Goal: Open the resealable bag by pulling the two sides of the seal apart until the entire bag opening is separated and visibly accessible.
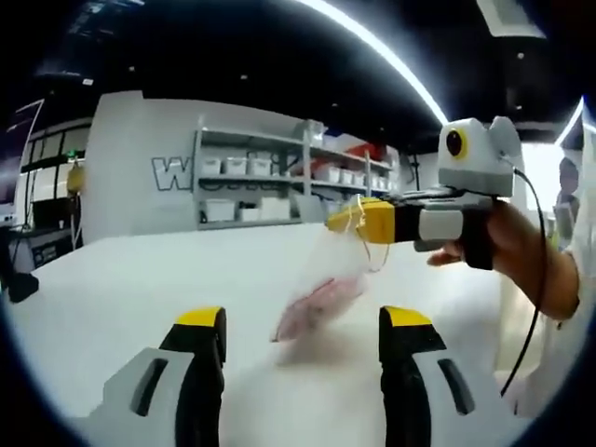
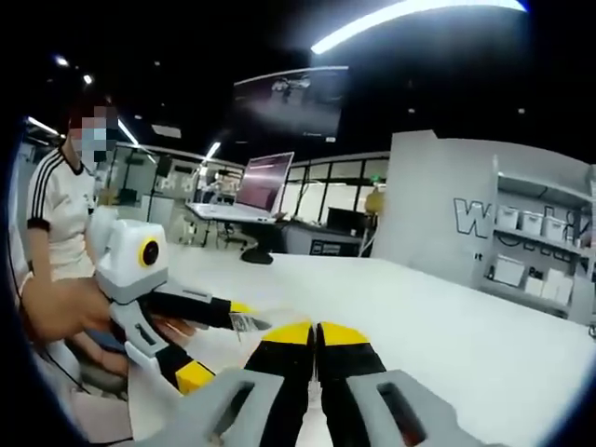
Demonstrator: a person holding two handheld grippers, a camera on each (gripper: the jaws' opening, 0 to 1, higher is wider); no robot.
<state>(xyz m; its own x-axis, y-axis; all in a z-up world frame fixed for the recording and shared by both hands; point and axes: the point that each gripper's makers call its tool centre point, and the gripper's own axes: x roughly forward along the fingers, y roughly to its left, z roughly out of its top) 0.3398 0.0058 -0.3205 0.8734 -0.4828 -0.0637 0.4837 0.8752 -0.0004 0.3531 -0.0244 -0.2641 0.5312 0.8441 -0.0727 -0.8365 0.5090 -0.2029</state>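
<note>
**Bag hanging from right gripper, left not on it yet**

My left gripper (image 1: 303,321) is nearest, jaws well apart and empty, pointed at the clear resealable plastic bag with pinkish contents (image 1: 321,298). The bag hangs above the white table (image 1: 112,279), its top edge pinched in my right gripper (image 1: 358,219); in the right gripper view those yellow-tipped jaws sit together. Shelving with white bins (image 1: 270,177) stands behind the bag.

Risk: the bag dangles from one corner. If I bite both seal layers, nothing separates; it could also tear free.

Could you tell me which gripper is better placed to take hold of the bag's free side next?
Left. The left gripper is open facing the hanging bag, while the right gripper is shut on its top edge.
</note>
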